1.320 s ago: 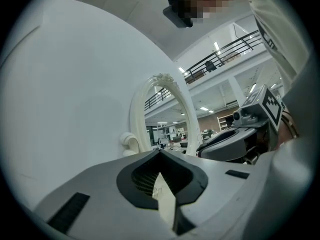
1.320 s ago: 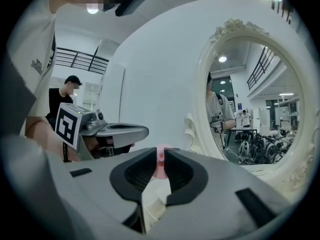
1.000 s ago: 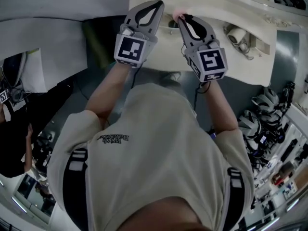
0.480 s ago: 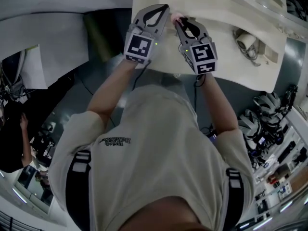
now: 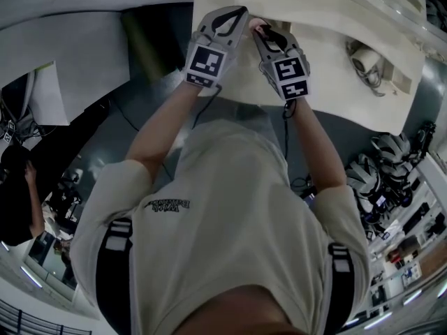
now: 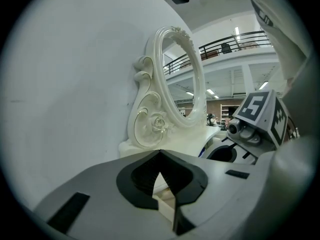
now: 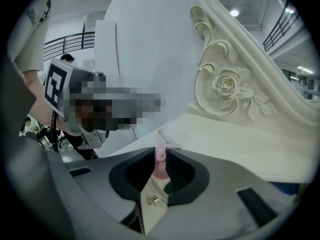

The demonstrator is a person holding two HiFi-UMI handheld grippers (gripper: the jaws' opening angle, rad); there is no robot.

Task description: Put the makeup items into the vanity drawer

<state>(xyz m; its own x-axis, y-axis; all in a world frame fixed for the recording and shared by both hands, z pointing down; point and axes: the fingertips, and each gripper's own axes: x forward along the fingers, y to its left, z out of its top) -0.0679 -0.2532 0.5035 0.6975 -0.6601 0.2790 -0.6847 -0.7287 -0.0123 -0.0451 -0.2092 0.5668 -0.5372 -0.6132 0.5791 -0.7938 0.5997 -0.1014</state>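
Two grippers are up at the left end of the cream vanity top point(image 5: 335, 47), side by side and nearly touching. Surface: plain, glossy, with a carved rose point(image 7: 225, 86) and scrollwork where the oval mirror point(image 6: 175, 79) rises from the back. A white wall point(image 6: 75, 69) stands just behind it. Room: grey floor point(image 5: 150, 93) below the vanity's edge, helmets point(image 5: 384, 149) stacked to my right, and a railed balcony point(image 6: 235, 38) under strip lights in the distance. The left gripper point(image 5: 239, 11) has its jaw tips meeting, and only cream vanity shows through the gap behind them, so I read nothing in it. From its camera the right gripper's marker cube point(image 6: 260, 115) sits just beside. The right gripper point(image 5: 261, 28) is closed on the pink item point(image 7: 160, 155), which is pinched upright at the very tips, above the top near its front left edge. I cannot tell whether it touches the surface. Against one second ago, both grippers have drawn closer together and further in over the top, and the right cube has swung left toward the left one. Against half a second ago there is almost no change. The pinch on the pink item is the same in all three frames.
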